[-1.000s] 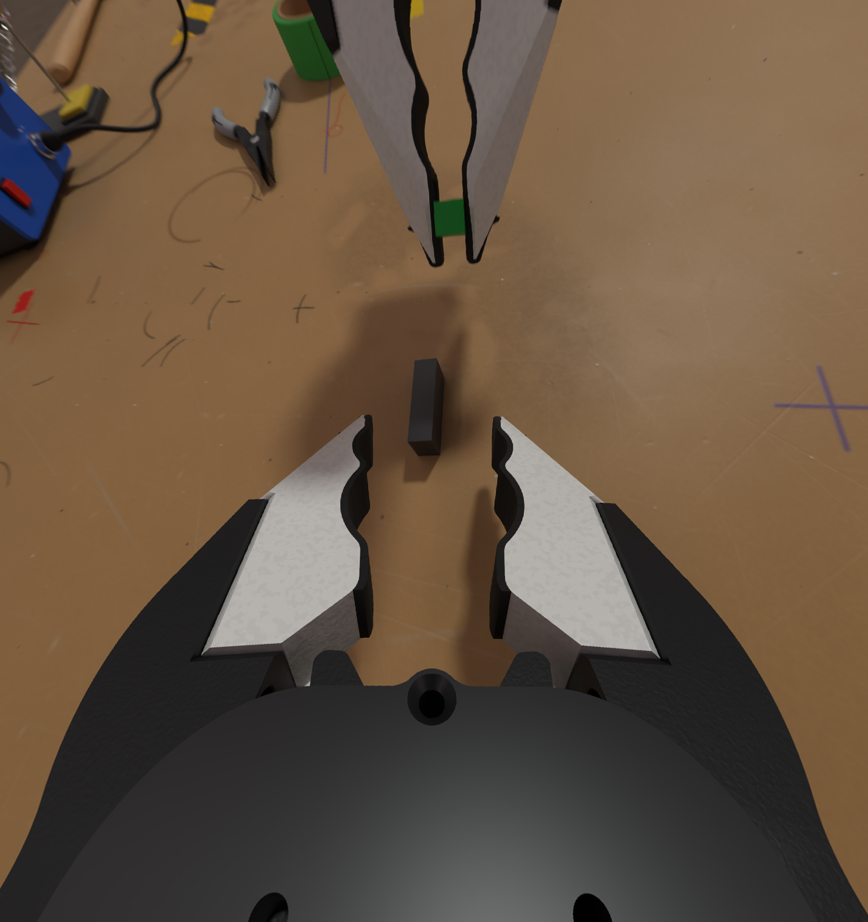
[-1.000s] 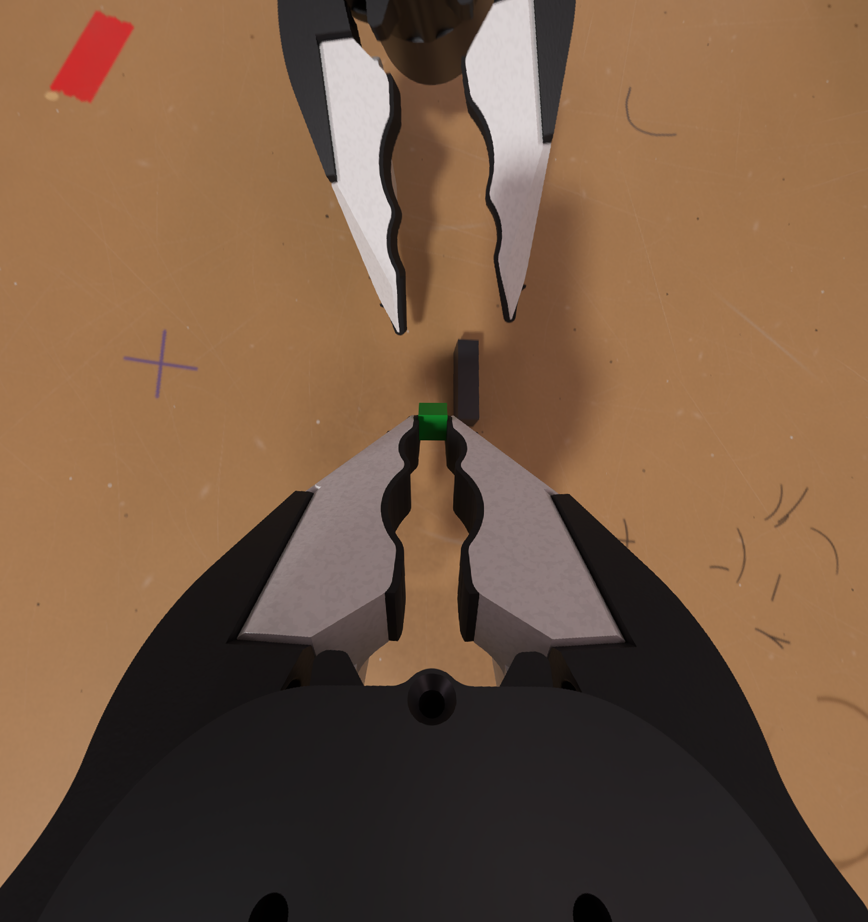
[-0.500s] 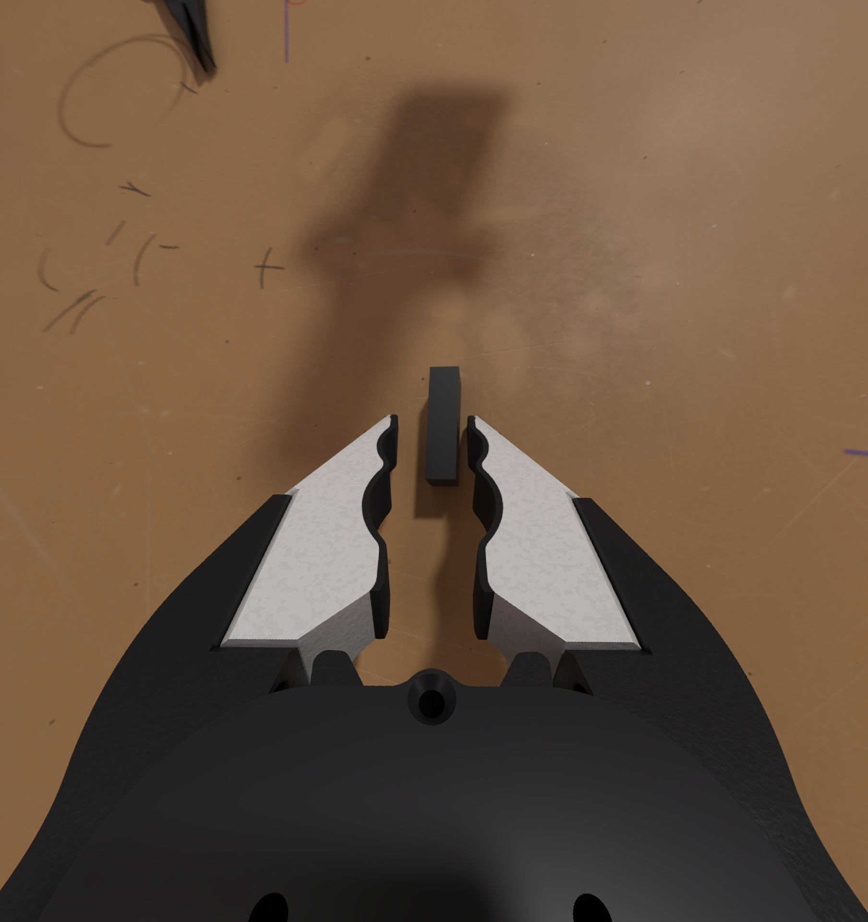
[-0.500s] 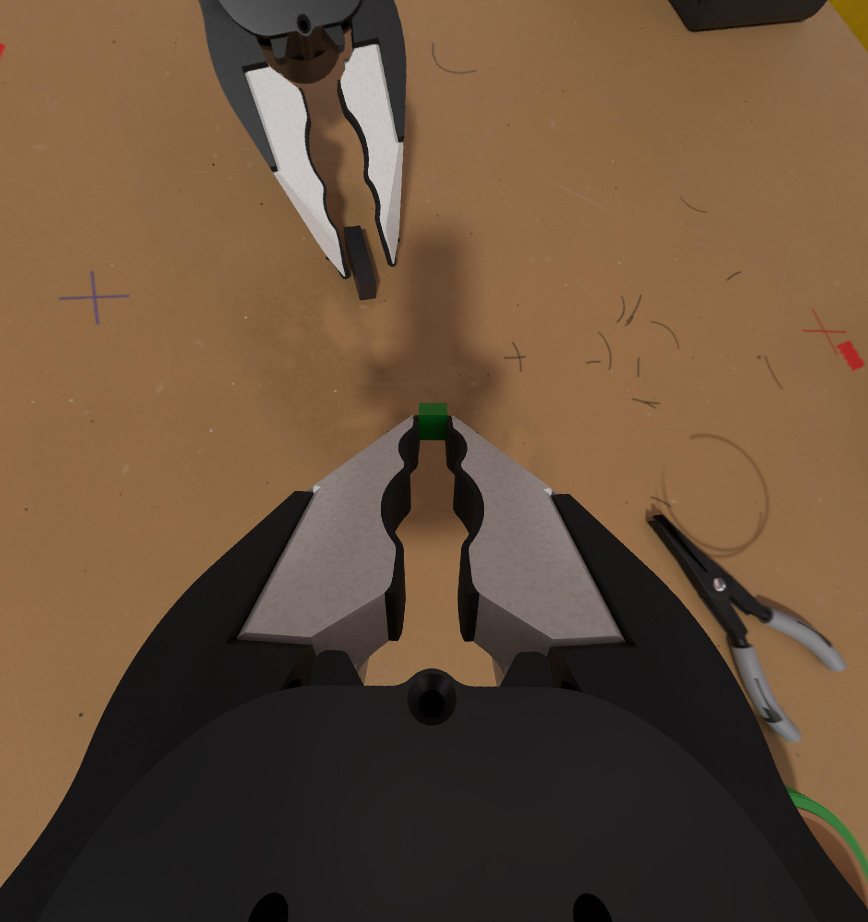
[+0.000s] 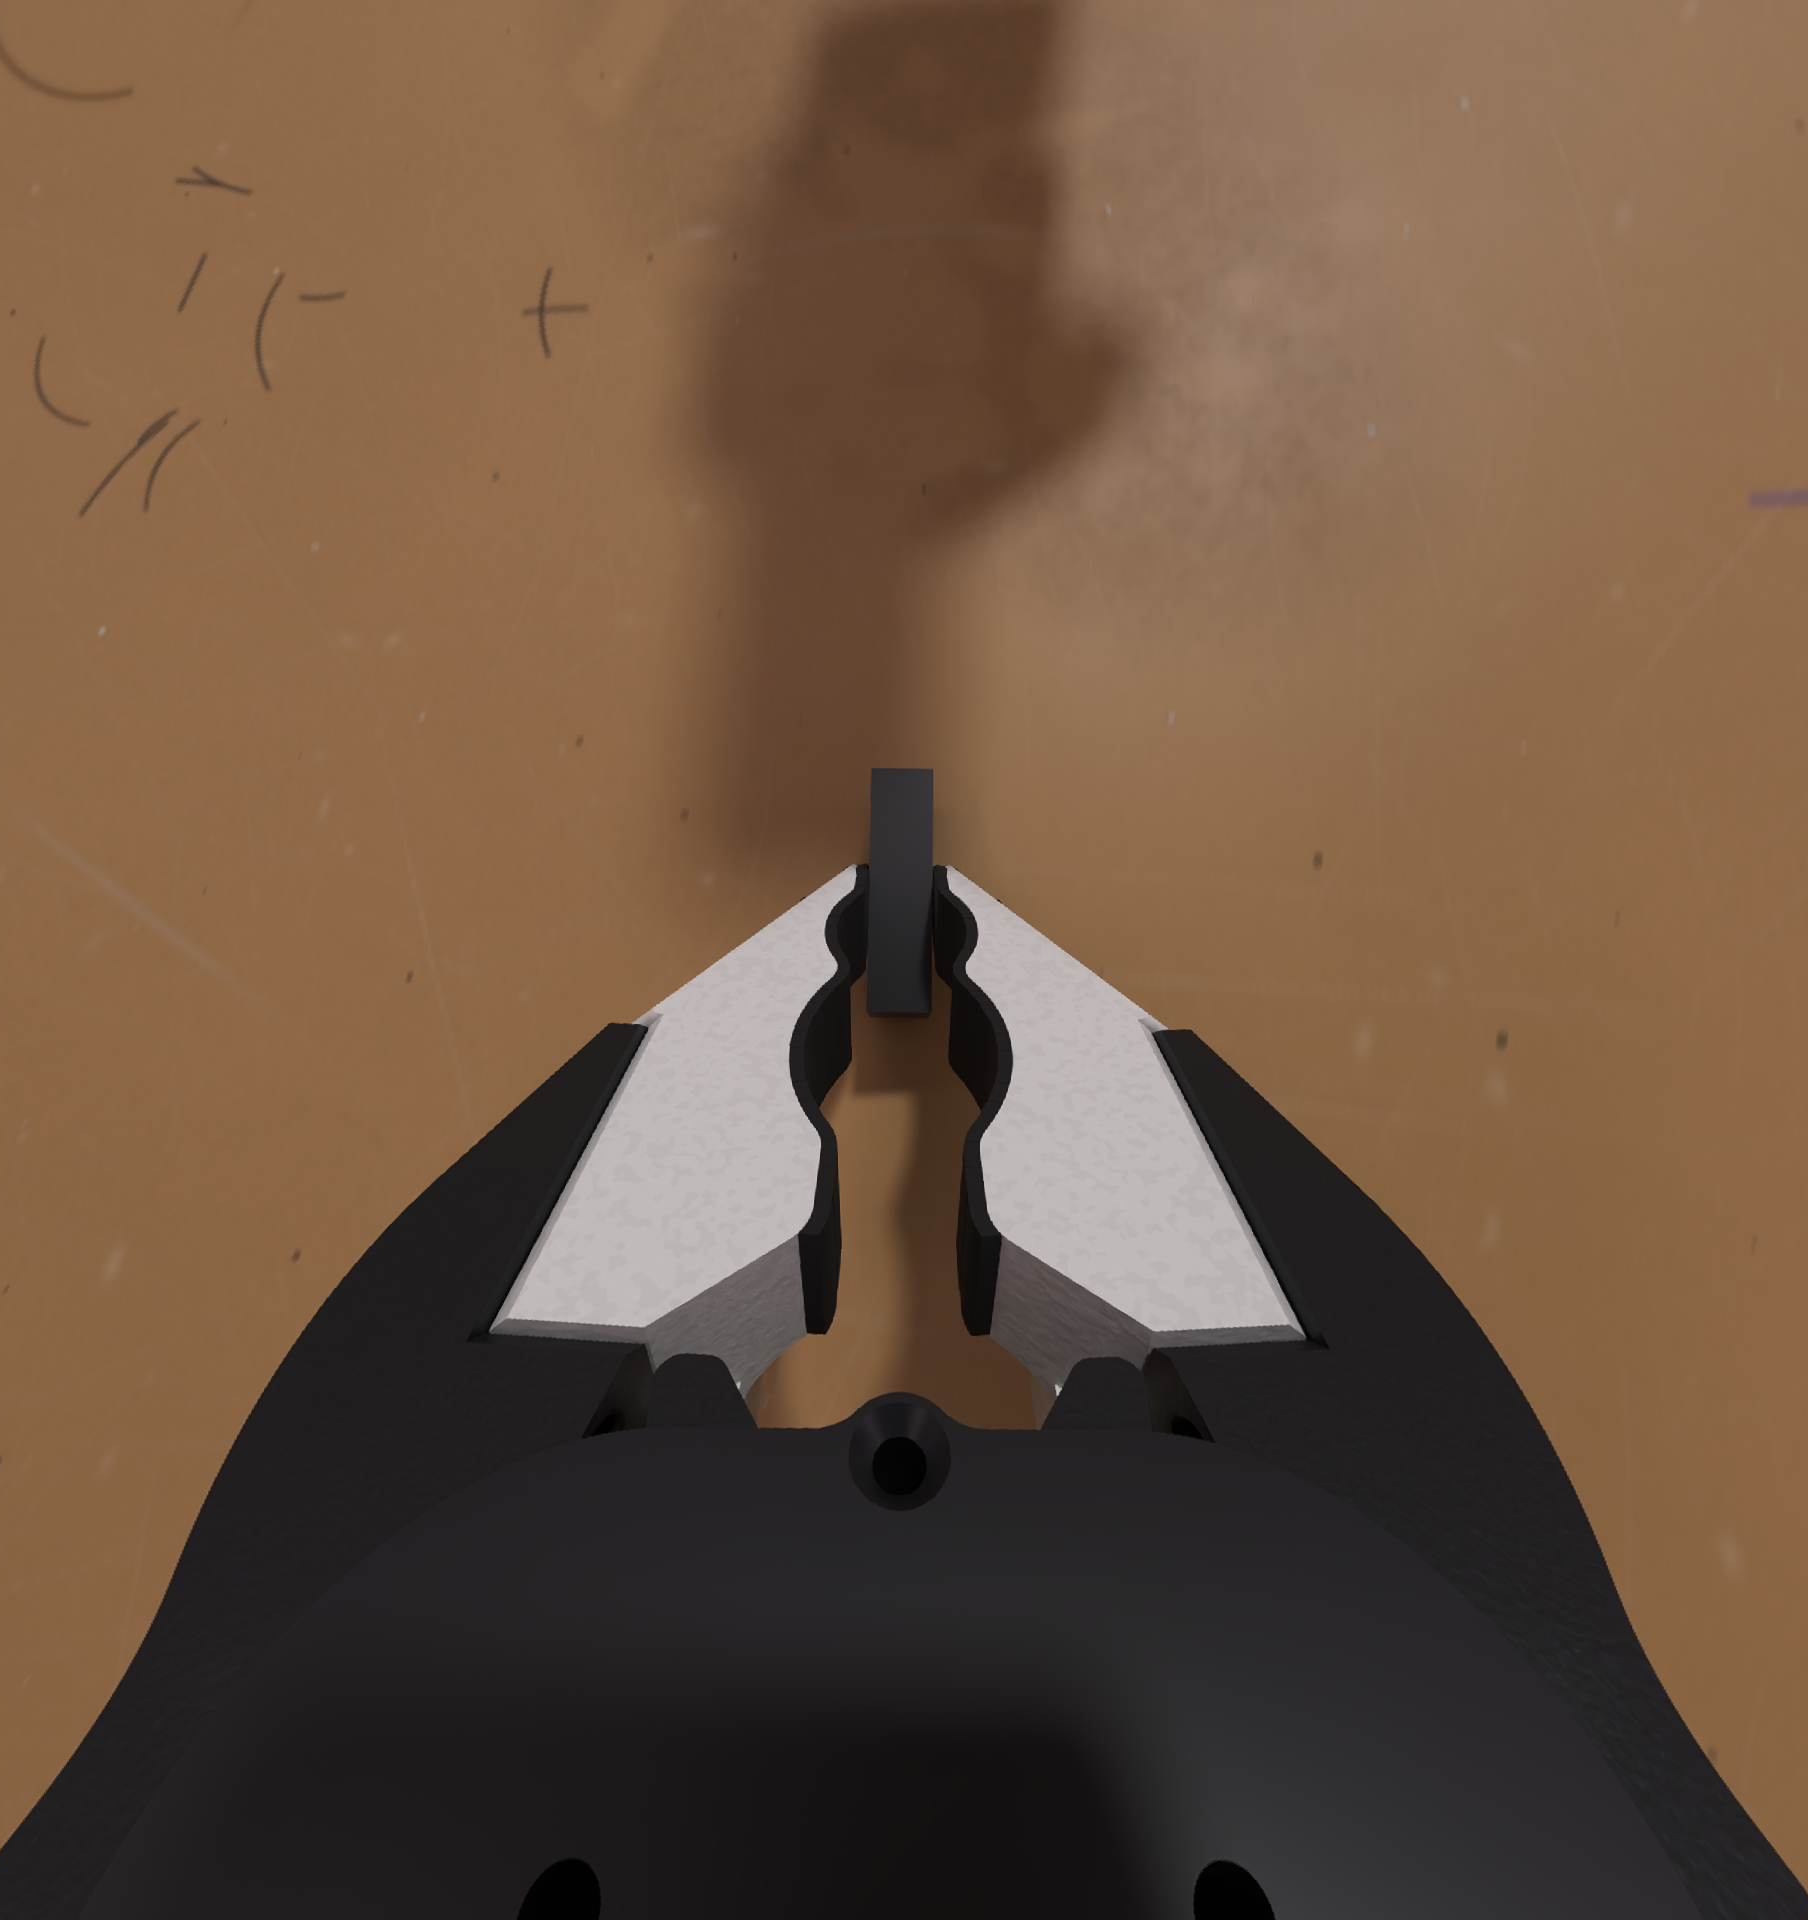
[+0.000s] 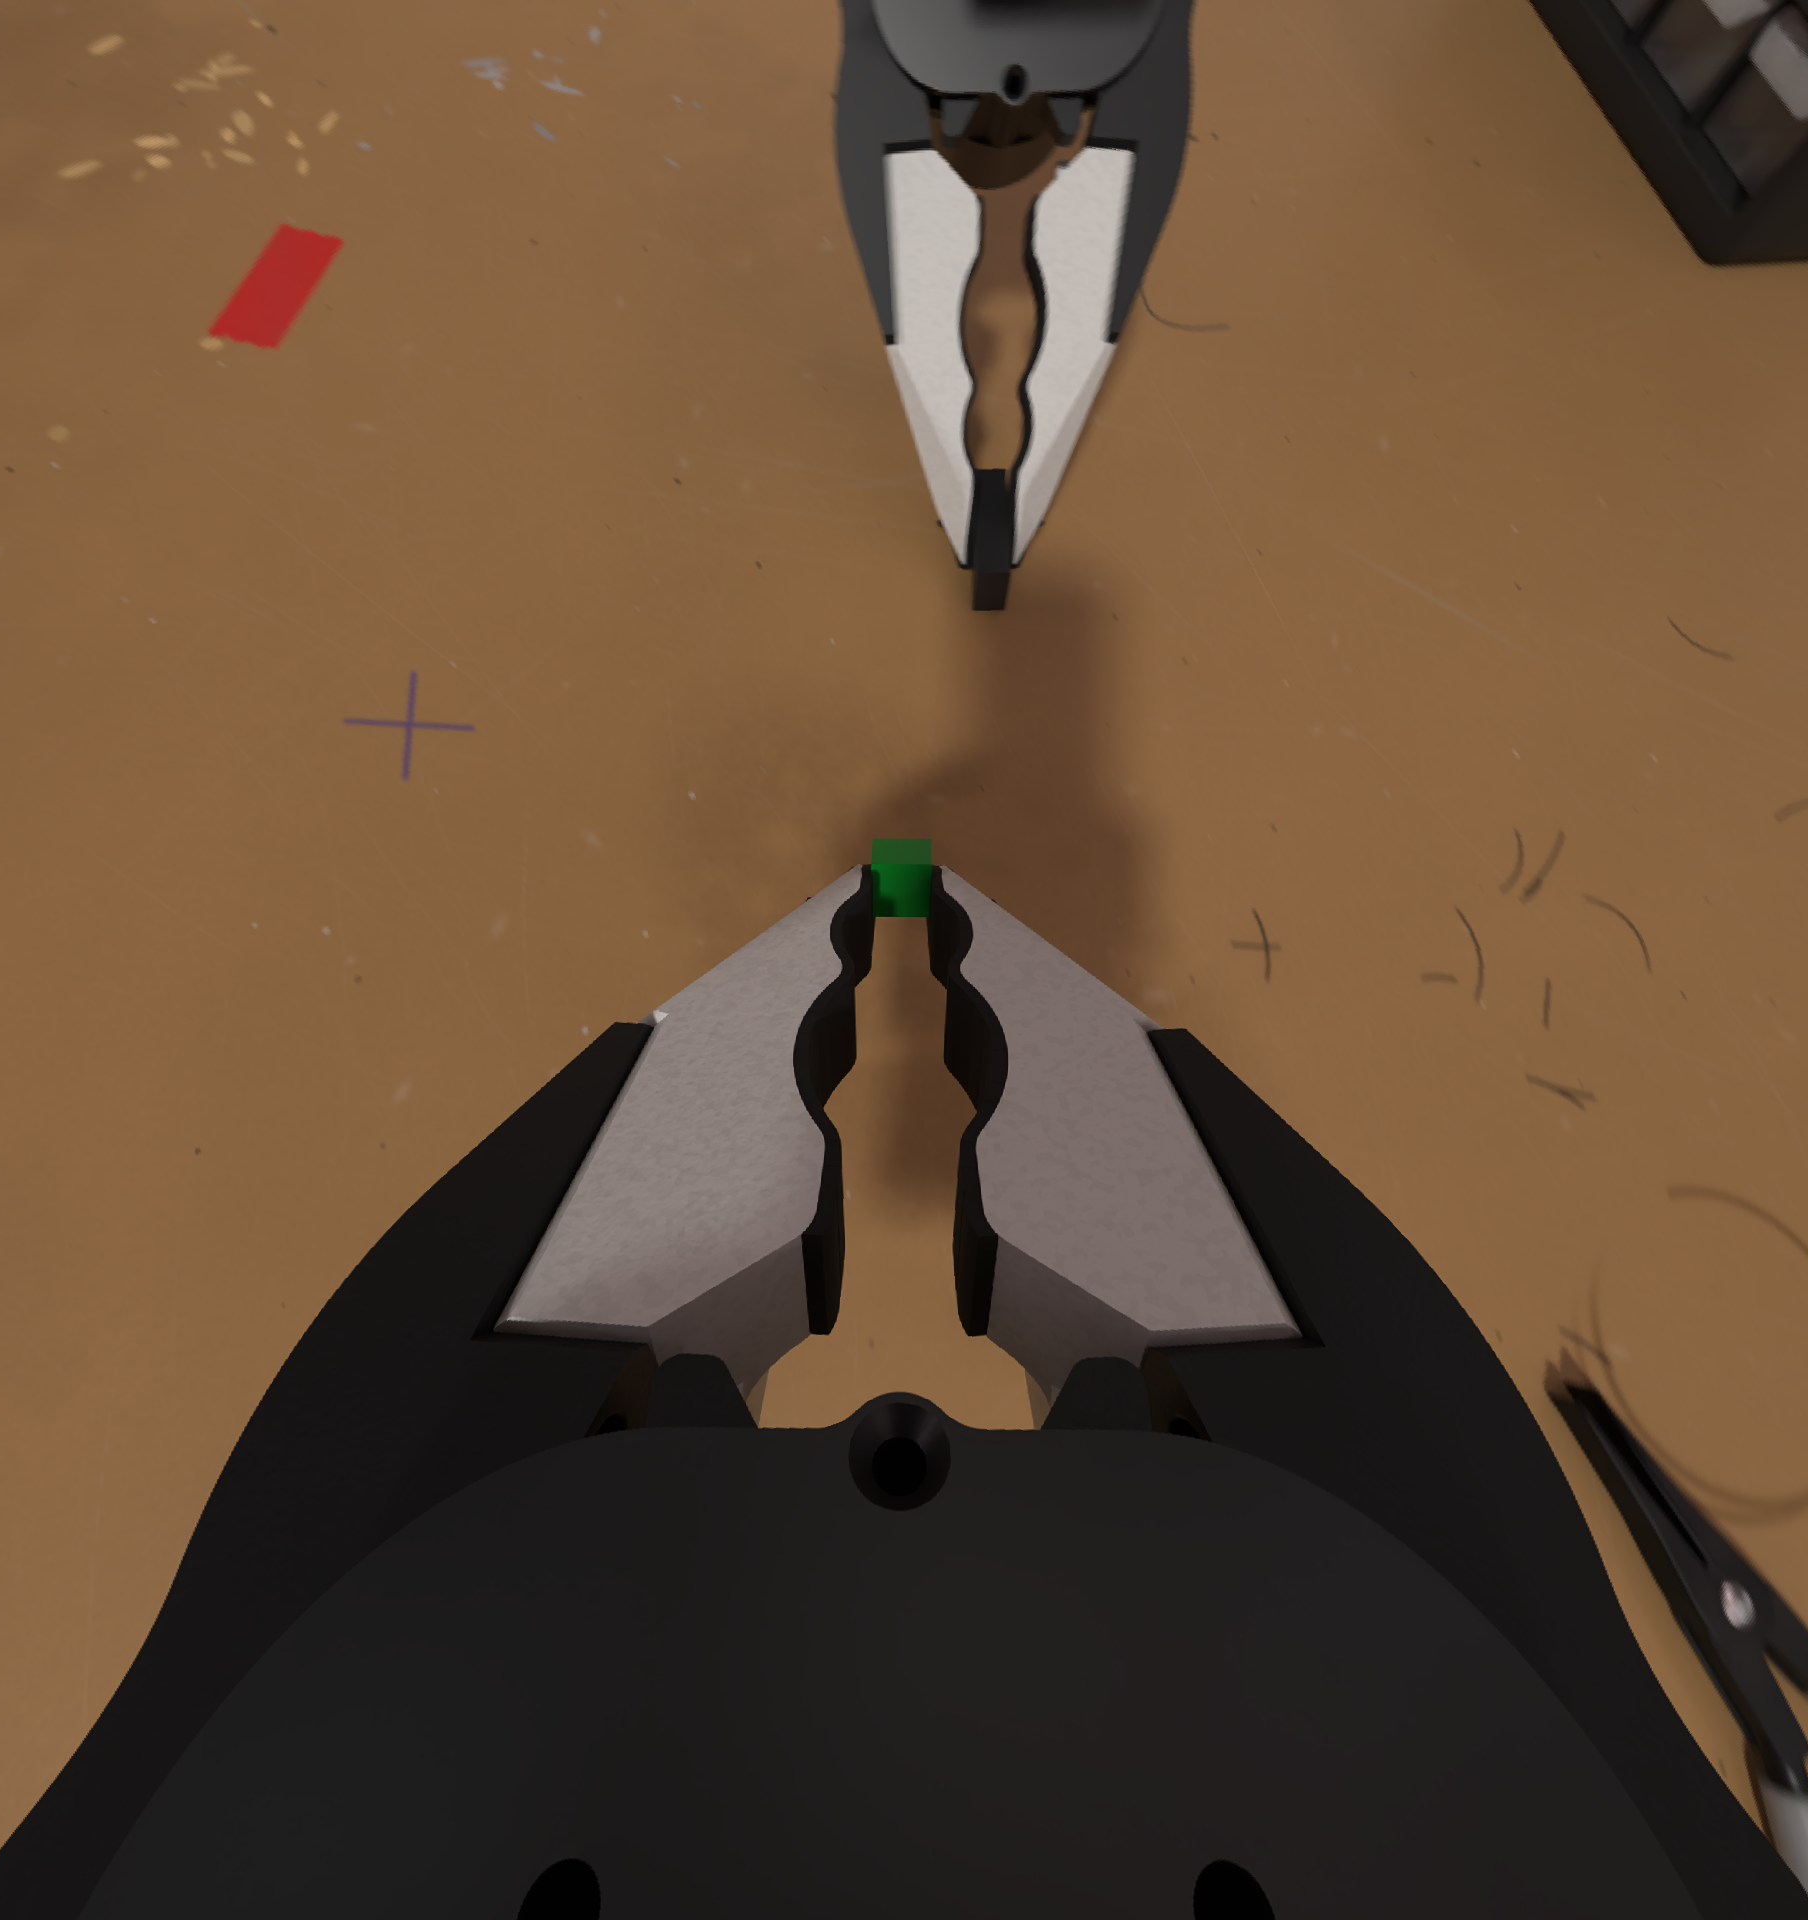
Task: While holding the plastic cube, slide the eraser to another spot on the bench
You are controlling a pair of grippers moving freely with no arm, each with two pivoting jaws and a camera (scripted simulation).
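left gripper point(image 5: 900, 883) closed on eraser point(image 5: 900, 894)

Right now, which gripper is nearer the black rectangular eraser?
Left. The left gripper has closed on the black rectangular eraser; the right gripper, holding the green plastic cube, sits well away.

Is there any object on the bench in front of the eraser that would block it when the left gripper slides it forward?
Nothing visible does. The left gripper is closed on the eraser, and the bench ahead shows only shadow and pen marks. The pliers lie off to the side.
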